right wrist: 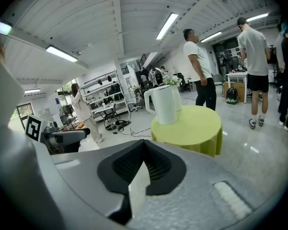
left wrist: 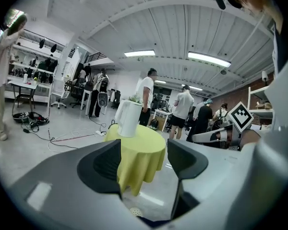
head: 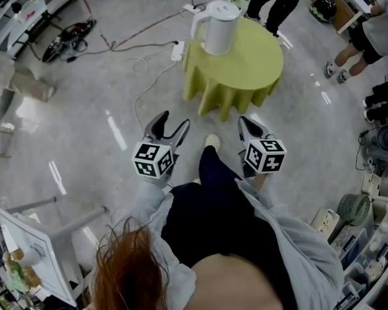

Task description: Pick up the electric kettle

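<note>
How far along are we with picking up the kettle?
Nothing done yet: the kettle stands untouched on the round table. Both grippers hang short of it, left gripper open, right gripper shut and empty. Left to do: approach, grasp, lift.

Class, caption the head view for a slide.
Electric kettle on a yellow-green table; left gripper open, right gripper shut, both short of it.

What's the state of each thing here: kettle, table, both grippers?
White plastic electric kettle: upright on the table, lid down, not gripped.
Round table with yellow-green cloth: standing, cloth draped over the sides, kettle near its far edge.
Left gripper: open, nothing between the jaws, well short of the table.
Right gripper: shut, nothing held, also short of the table.
</note>
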`<state>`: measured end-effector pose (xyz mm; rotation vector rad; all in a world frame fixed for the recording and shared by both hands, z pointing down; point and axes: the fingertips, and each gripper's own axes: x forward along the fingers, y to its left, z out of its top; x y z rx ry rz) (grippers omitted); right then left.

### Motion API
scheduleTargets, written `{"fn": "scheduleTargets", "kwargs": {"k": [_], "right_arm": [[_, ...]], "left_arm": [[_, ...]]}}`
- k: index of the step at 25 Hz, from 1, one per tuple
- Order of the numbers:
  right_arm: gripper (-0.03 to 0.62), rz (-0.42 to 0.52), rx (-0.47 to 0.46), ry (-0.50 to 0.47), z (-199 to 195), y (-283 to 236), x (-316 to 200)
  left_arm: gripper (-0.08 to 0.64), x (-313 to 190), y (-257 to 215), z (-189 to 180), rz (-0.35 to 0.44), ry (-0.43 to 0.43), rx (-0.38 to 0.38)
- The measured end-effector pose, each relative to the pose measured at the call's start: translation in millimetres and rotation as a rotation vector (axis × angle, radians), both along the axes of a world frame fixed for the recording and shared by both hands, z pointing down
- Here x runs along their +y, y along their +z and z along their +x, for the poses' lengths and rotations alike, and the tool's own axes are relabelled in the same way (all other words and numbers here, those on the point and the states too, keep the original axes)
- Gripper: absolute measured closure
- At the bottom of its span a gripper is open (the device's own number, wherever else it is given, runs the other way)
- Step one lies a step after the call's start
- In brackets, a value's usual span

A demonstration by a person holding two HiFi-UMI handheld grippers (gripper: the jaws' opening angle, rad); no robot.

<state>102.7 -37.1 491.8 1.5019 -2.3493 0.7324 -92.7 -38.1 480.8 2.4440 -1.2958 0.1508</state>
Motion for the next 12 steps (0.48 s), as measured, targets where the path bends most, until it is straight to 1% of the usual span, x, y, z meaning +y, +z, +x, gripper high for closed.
{"fn": "scheduleTargets", "kwargs": {"k": [3, 6, 12], "right_arm": [[0.591, 0.009, -0.009, 0.001, 7.3, -6.8, -38.8], [0.591, 0.015, -0.016, -0.005, 10.2, -12.1, -76.0], [0.591, 0.004, -0.020, -0.024, 15.7, -16.1, -134.3]], "left_arm": [[0.258, -37.2, -9.7, 8.4, 0.014, 0.012, -0.012], [0.258, -75.6, -20.1, 10.7, 0.030, 0.003, -0.018], [0.258, -135.4, -31.0, 17.2, 0.034, -0.008, -0.027]]}}
